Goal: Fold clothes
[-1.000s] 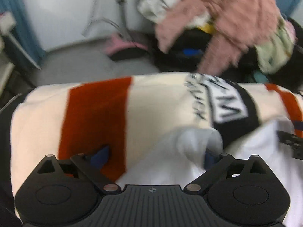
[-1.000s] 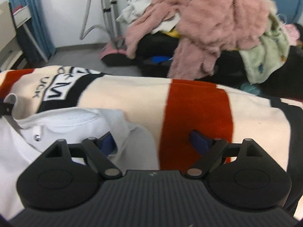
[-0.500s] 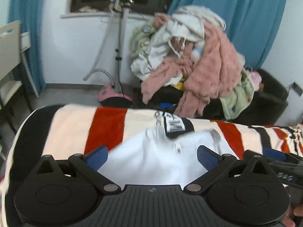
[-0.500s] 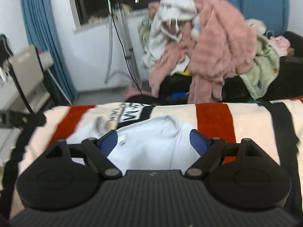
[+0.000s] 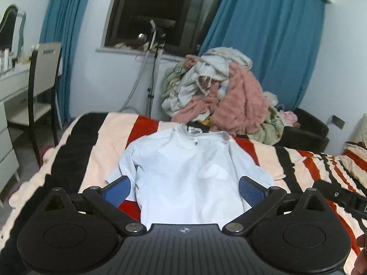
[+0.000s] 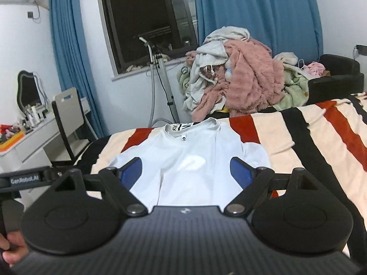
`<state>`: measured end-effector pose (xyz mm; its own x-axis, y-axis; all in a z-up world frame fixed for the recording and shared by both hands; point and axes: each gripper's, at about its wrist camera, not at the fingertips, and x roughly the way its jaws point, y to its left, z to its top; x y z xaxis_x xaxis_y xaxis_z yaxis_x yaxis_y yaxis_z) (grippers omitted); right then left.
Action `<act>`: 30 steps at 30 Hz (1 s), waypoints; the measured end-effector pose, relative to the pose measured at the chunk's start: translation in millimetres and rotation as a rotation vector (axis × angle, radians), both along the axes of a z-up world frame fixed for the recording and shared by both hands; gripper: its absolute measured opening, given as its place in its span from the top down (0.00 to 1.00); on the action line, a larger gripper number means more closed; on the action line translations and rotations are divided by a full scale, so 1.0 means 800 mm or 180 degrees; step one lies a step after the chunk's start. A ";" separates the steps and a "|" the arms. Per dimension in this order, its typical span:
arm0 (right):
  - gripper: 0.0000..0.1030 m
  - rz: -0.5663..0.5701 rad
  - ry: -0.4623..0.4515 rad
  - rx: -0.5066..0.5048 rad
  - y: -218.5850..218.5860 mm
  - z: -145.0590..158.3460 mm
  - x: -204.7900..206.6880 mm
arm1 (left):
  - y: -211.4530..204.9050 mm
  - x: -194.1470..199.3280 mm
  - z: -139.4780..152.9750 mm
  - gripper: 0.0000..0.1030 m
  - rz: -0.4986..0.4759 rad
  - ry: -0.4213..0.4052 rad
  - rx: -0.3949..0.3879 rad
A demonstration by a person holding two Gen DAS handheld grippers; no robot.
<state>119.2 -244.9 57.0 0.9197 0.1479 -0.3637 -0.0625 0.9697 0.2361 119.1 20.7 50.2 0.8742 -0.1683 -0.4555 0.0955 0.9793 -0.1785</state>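
A white short-sleeved shirt (image 5: 188,171) lies spread flat on the striped blanket (image 5: 96,151), collar toward the far edge of the bed. My left gripper (image 5: 184,189) hovers above the shirt's lower half, open, with nothing between its blue pads. In the right wrist view the same shirt (image 6: 190,158) lies flat with its collar and a small tag at the far end. My right gripper (image 6: 187,171) is held above it, open and empty. Both sleeves stick out to the sides.
A tall pile of clothes (image 6: 240,80), pink, grey and green, sits on a black sofa (image 6: 335,78) beyond the bed. A garment steamer pole (image 6: 160,80) stands by the window. A chair (image 5: 43,87) and white desk (image 6: 34,137) stand on the left.
Both grippers have pulled back and up from the shirt's collar end, letting the fabric go. The shirt now lies flat on the blanket and the whole room has come into view.
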 end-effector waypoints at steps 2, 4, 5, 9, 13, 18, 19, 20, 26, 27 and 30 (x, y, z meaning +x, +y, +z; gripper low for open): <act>0.18 -0.0004 -0.0111 0.0000 -0.004 -0.006 -0.021 | -0.002 -0.022 -0.004 0.01 0.0006 -0.0187 0.0103; 0.17 -0.0036 -0.0227 0.0002 -0.006 -0.022 -0.034 | -0.005 -0.036 -0.015 0.01 0.0000 -0.0270 0.0214; 0.18 -0.0049 -0.0265 0.0009 -0.008 -0.031 -0.039 | -0.006 -0.041 -0.022 0.01 0.0004 -0.0284 0.0251; 0.18 -0.0114 -0.0289 0.0004 -0.009 -0.056 -0.050 | -0.009 -0.050 -0.049 0.01 -0.0032 -0.0340 0.0327; 0.18 -0.0128 -0.0295 0.0036 -0.010 -0.064 -0.046 | -0.017 -0.039 -0.066 0.01 -0.0092 -0.0406 0.0549; 0.18 -0.0173 -0.0346 -0.0028 -0.010 -0.073 -0.040 | -0.010 -0.023 -0.083 0.01 -0.0092 -0.0299 0.0438; 0.18 -0.0175 -0.0338 -0.0044 -0.010 -0.075 -0.038 | -0.006 -0.019 -0.086 0.01 -0.0069 -0.0277 0.0396; 0.18 -0.0177 -0.0322 -0.0042 -0.010 -0.077 -0.036 | -0.002 -0.014 -0.090 0.01 -0.0043 -0.0254 0.0352; 0.18 -0.0266 -0.0160 -0.0067 -0.004 -0.086 -0.024 | 0.033 0.017 -0.113 0.01 0.0237 0.0082 0.0007; 0.18 -0.0245 -0.0148 -0.0038 -0.003 -0.088 -0.023 | 0.038 0.021 -0.116 0.01 0.0269 0.0116 -0.0052; 0.18 -0.0198 -0.0070 0.0006 -0.003 -0.094 -0.017 | 0.046 0.033 -0.127 0.01 0.0373 0.0208 -0.0125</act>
